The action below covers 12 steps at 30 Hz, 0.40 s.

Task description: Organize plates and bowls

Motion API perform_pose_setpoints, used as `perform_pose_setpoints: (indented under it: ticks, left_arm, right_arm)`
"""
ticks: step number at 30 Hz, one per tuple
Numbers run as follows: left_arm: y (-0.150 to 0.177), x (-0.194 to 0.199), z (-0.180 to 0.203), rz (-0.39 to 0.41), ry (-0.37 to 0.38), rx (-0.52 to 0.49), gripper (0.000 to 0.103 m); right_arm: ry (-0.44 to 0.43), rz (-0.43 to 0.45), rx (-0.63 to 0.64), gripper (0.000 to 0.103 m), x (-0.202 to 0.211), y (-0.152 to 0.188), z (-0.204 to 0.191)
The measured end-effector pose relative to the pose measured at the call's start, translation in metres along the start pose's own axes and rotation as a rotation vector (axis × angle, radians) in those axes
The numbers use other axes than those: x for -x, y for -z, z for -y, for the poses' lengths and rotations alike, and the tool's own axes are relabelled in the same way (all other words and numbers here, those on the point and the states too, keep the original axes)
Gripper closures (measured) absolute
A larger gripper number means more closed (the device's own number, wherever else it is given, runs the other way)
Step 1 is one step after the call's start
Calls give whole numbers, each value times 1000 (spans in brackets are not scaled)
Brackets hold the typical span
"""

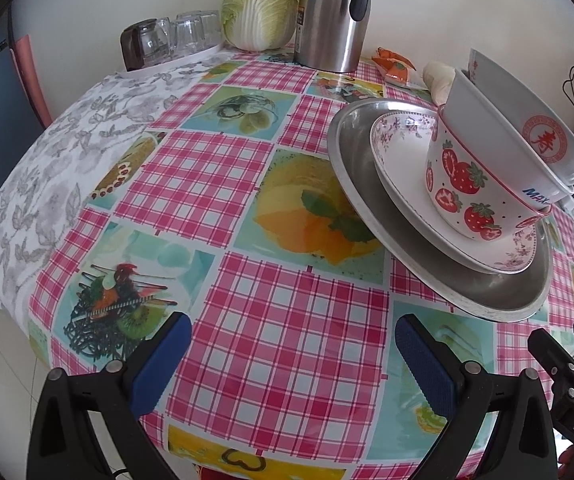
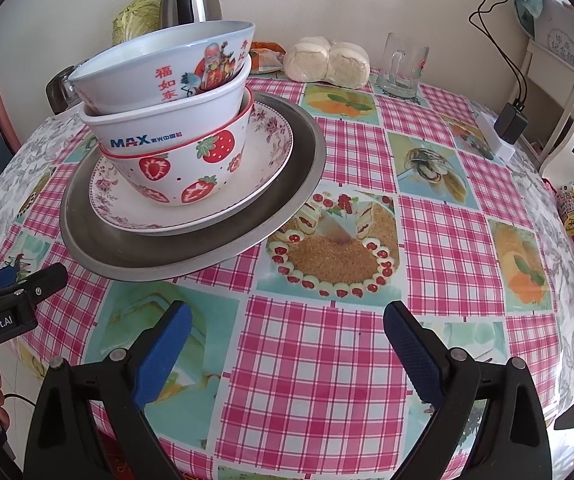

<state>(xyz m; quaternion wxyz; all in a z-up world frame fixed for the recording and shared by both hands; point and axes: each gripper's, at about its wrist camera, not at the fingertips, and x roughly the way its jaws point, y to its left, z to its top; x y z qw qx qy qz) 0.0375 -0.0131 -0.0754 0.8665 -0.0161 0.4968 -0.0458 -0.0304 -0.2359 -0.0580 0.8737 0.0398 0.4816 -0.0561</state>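
Note:
A stack stands on the checked tablecloth: a metal plate (image 1: 447, 280) (image 2: 167, 252) at the bottom, a floral plate (image 1: 399, 160) (image 2: 135, 212) on it, then a strawberry bowl (image 1: 459, 188) (image 2: 183, 172), a white MAX bowl (image 1: 487, 128) (image 2: 167, 128) and a tilted white bowl with red characters (image 1: 535, 120) (image 2: 159, 68) on top. My left gripper (image 1: 293, 364) is open over bare cloth, left of and nearer than the stack. My right gripper (image 2: 287, 354) is open over bare cloth, right of and nearer than the stack. Each gripper also shows at the other view's edge.
At the table's back stand a steel thermos (image 1: 331, 16), a cabbage (image 1: 261, 4), a tray of upturned glasses (image 1: 171, 40), snack packets (image 1: 395, 66), wrapped buns (image 2: 327, 62) and a glass mug (image 2: 403, 66). A white chair (image 2: 567, 100) and a charger (image 2: 511, 122) are at the right.

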Motion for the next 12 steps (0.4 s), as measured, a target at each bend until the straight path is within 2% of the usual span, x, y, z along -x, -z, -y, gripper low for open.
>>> perform_pose_setpoints:
  ticks: [12]
  left_arm:
    - [-1,4,0,14,23,11,0]
  right_arm:
    - [-6,0,-9,6,2,0,-1]
